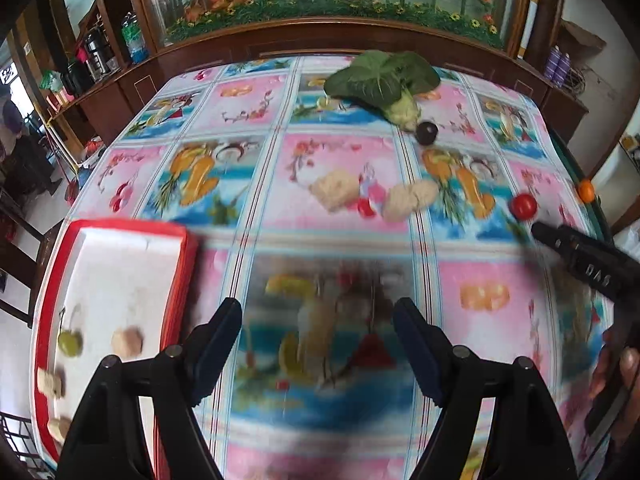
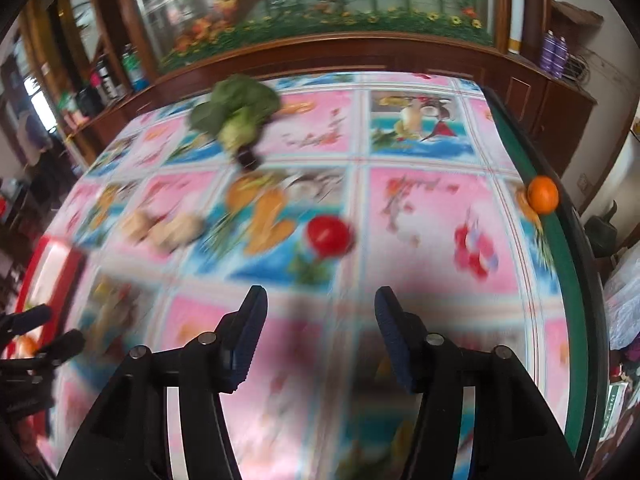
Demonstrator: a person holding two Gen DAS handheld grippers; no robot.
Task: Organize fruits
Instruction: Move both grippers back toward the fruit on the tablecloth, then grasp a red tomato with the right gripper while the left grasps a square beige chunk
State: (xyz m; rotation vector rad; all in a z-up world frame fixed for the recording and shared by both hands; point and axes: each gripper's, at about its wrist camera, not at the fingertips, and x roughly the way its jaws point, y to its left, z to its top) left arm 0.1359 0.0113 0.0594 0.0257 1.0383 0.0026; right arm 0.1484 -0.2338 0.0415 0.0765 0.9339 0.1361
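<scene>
Tray (image 1: pixel 188 264) as landmark: green fruit (image 1: pixel 70 342) and pale chunks already lie in it, while red fruit (image 2: pixel 329 236) and orange fruit (image 2: pixel 542 194) wait well to its right on the fruit-print tablecloth (image 1: pixel 340 184) — both grippers, left (image 1: pixel 318 320) and right (image 2: pixel 320 312), spread and empty — wooden cabinets (image 1: pixel 320 36) behind.

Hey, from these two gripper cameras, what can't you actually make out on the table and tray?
- Tray, left wrist view: its near end is hidden by the left gripper; the pale lumps are too blurred to identify.
- Tray, right wrist view: cut off at the left edge, blurred.
- Dark round thing by the greens: too small and blurred to name.
- Beige lumps: motion blur hides what they are.
</scene>
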